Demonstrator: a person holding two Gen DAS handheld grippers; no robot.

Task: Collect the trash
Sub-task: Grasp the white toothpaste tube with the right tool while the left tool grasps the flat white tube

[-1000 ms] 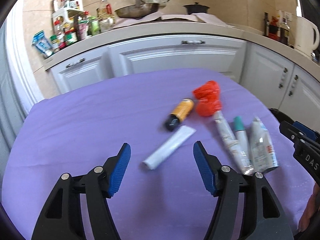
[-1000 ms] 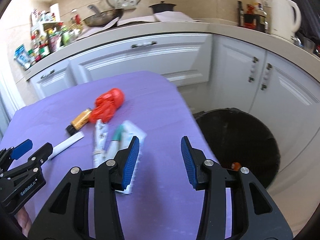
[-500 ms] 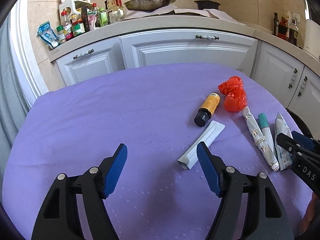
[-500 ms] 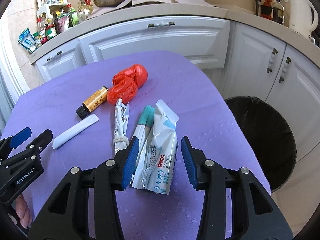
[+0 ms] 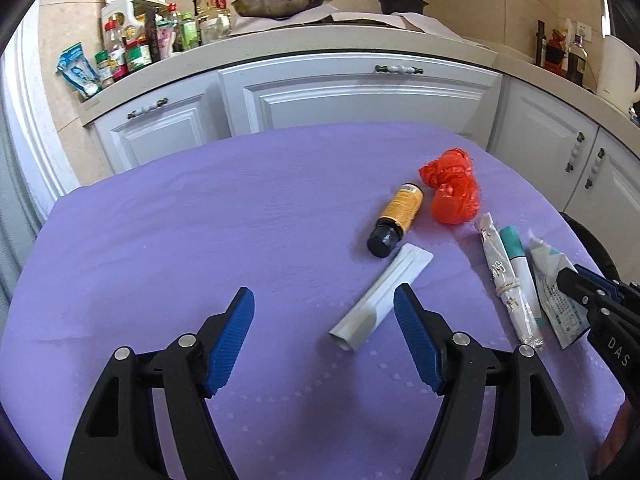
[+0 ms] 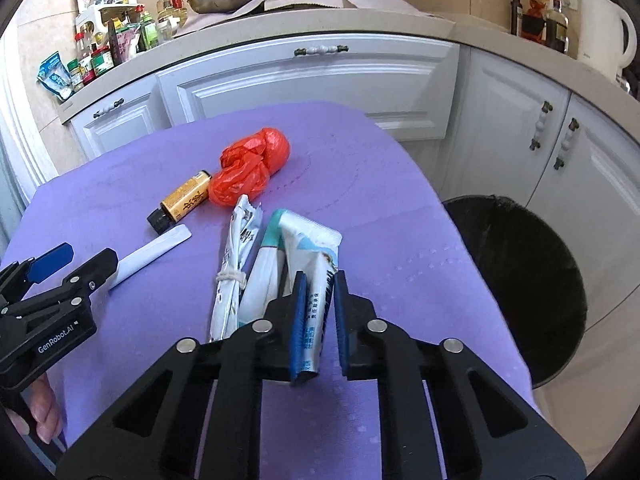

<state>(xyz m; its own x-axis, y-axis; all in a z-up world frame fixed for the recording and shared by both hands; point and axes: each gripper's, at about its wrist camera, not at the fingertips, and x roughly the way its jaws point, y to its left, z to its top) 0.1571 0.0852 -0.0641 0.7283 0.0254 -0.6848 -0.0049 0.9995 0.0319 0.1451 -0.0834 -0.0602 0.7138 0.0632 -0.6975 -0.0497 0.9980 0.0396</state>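
Jaws of the right gripper pinch a white packet on the purple worktop — the left gripper's jaws gape wide, holding nothing.

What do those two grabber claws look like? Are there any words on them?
Each hand-held gripper, left and right, has a black plastic frame with cut-out holes, round silver bolts, and two fingers lined with ribbed blue pads. White lettering on one side reads "GenRobot.AI"; the other shows "DAS". No cables show. A bare fingertip peeks out beneath the left one.
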